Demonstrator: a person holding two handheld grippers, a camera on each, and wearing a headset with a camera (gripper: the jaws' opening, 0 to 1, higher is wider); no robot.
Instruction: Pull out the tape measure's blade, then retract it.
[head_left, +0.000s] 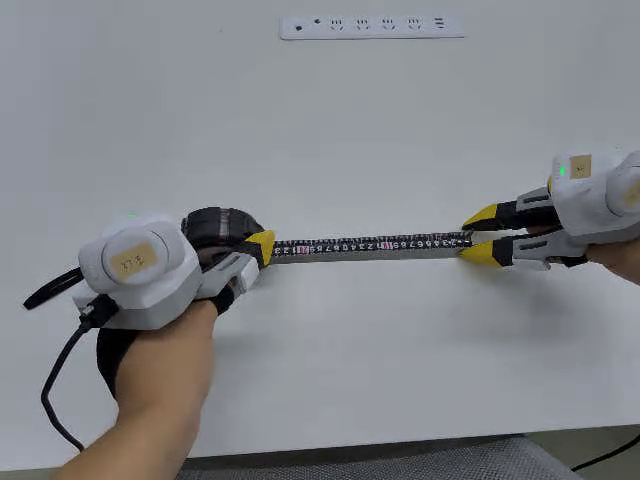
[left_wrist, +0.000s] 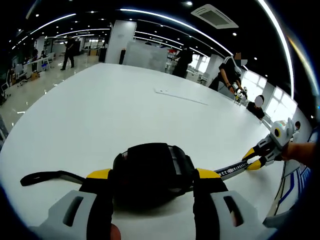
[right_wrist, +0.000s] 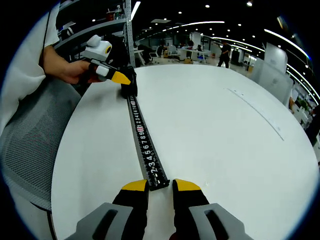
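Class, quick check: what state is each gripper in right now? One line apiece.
Left gripper: closed on the tape measure's case.
Right gripper: closed on the end of the pulled-out blade.

A wide white table (head_left: 350, 150) is seen in a big open room. A white power strip (head_left: 372, 26) is laid flat near its far edge. Long strip lights (left_wrist: 165, 15) are hung across the dark ceiling (an air vent (left_wrist: 214, 16) is fixed there too). Bright windows (left_wrist: 252, 80) are seen far off. A grey mesh chair (right_wrist: 30, 140) is placed by the table, and a shiny floor (left_wrist: 25, 100) is seen beside it.
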